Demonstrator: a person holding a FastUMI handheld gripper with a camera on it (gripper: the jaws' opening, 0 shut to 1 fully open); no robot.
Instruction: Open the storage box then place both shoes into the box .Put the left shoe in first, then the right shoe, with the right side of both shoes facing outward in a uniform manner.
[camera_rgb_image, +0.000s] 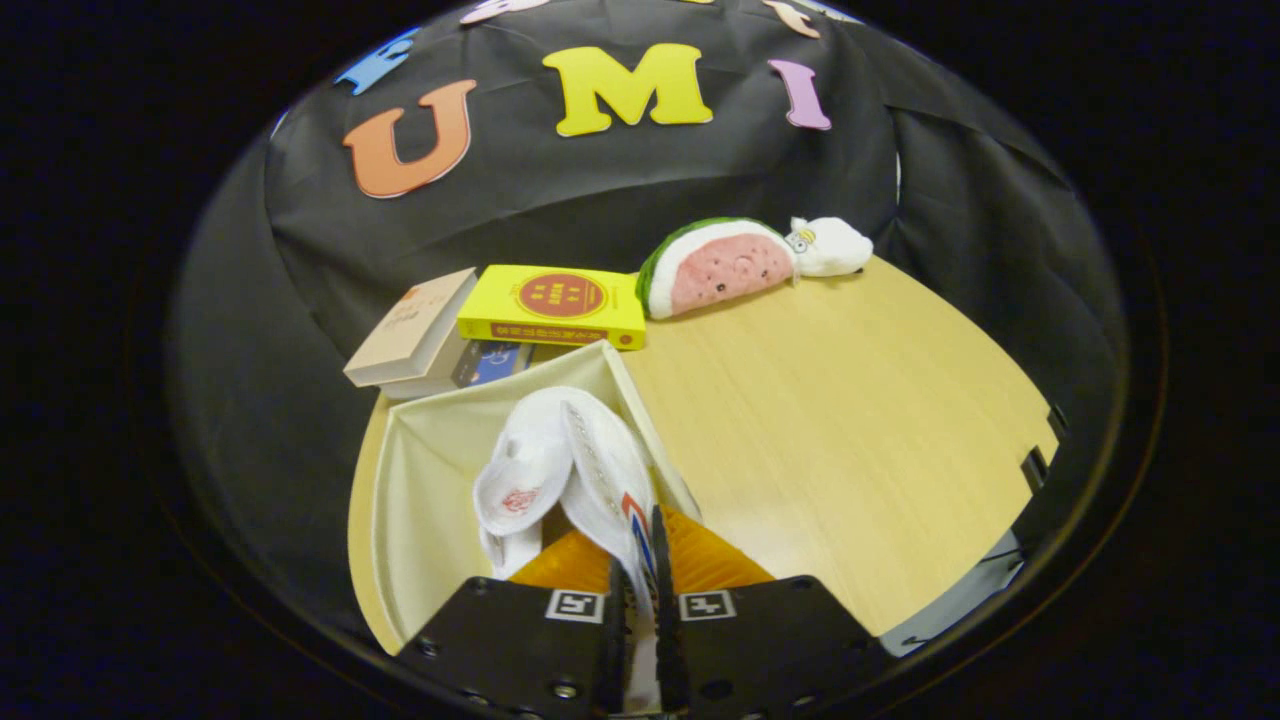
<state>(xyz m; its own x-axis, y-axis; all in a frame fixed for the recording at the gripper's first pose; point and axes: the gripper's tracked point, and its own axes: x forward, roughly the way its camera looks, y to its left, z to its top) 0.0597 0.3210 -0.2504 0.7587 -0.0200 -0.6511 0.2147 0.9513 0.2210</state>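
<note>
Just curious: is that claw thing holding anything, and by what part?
Yes: the gripper pinches a white shoe by its side wall, over the open storage box.

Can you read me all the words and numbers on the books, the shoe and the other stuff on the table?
Nothing here can be quoted; every print is too small or blurred.
Yellow book: red round badge with print, too blurred to read.
Beige book: faint cover print, too small.
Blue book underneath: unreadable.
White shoe, pinched between the gripper's fingers: red insole mark, unreadable.
Square markers on the gripper: patterns, no words.
</note>
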